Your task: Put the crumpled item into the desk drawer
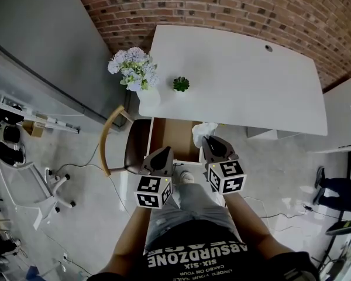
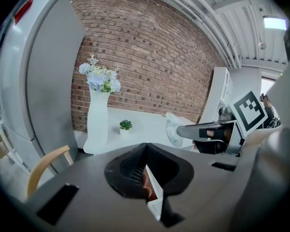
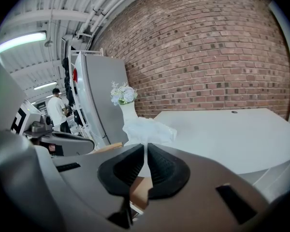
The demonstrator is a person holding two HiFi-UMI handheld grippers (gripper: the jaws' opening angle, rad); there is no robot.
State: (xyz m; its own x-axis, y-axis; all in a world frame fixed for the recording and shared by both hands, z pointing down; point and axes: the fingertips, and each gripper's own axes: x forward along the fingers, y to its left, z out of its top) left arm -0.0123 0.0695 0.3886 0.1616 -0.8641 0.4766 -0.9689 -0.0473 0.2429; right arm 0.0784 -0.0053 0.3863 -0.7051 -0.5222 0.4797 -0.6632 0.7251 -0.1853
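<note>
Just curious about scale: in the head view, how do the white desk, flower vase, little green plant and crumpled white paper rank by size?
1. white desk
2. flower vase
3. crumpled white paper and little green plant: they look alike, so I won't rank them.

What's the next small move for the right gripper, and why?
Probably ease the right gripper a little left and down before releasing. Its jaws are pinched on the crumpled item, which in the head view hangs at the right edge of the open drawer, close to the desk front, not squarely over the brown interior.
</note>
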